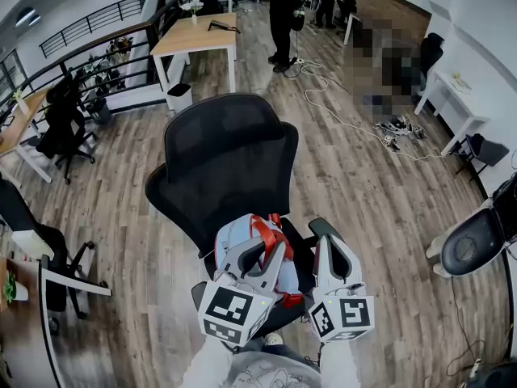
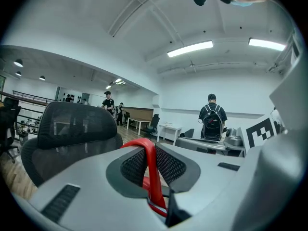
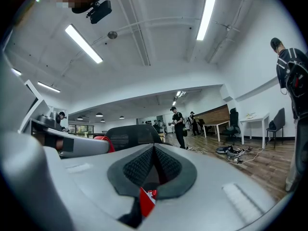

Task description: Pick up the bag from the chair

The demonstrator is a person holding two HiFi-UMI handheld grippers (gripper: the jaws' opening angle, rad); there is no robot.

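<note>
A light blue bag (image 1: 233, 234) with red straps (image 1: 271, 231) rests on the seat of a black mesh office chair (image 1: 226, 156) just below me. My left gripper (image 1: 265, 255) is shut on one red strap (image 2: 150, 170), which loops up over its pads (image 2: 132, 167) in the left gripper view. My right gripper (image 1: 325, 237) hangs beside the bag over the chair's right armrest. Its jaws meet at the tips (image 3: 153, 150), and a red strap end with a white label (image 3: 146, 201) is pinched low between them. The grippers hide much of the bag.
A second black chair (image 1: 36, 241) stands at the left and a white one (image 1: 472, 245) at the right. A wooden table (image 1: 198, 35) and several people stand further back. Cables (image 1: 347, 124) and gear (image 1: 400, 128) lie on the wooden floor.
</note>
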